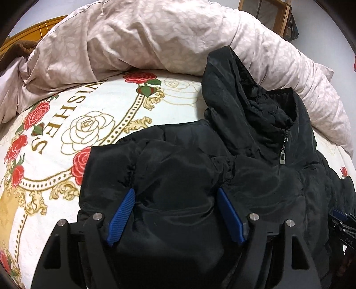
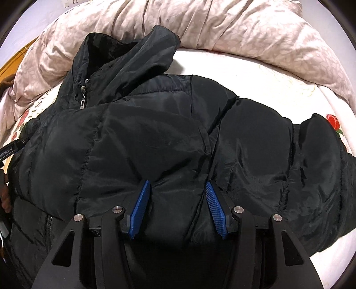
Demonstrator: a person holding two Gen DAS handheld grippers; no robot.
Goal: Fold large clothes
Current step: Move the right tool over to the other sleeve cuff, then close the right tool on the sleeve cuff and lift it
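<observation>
A black padded jacket (image 1: 178, 160) lies face up on the bed, zipped, with its zipper pull (image 1: 282, 157) below the collar and its hood (image 1: 233, 77) crumpled toward the duvet. My left gripper (image 1: 175, 190) points down into the jacket's left side, and puffy fabric bulges between its blue pads (image 1: 124, 213), creased at both tips. In the right wrist view the jacket (image 2: 155, 133) fills the frame, with one sleeve (image 2: 322, 155) stretched to the right. My right gripper (image 2: 176, 181) pinches a ridge of the padded front between its pads (image 2: 140, 211).
A rumpled pale floral duvet (image 1: 133, 40) is heaped along the far side of the bed. The rose-printed sheet (image 1: 89, 124) lies bare left of the jacket, and a white part of it (image 2: 244, 73) shows beyond the sleeve. Wooden furniture (image 1: 267, 13) stands behind.
</observation>
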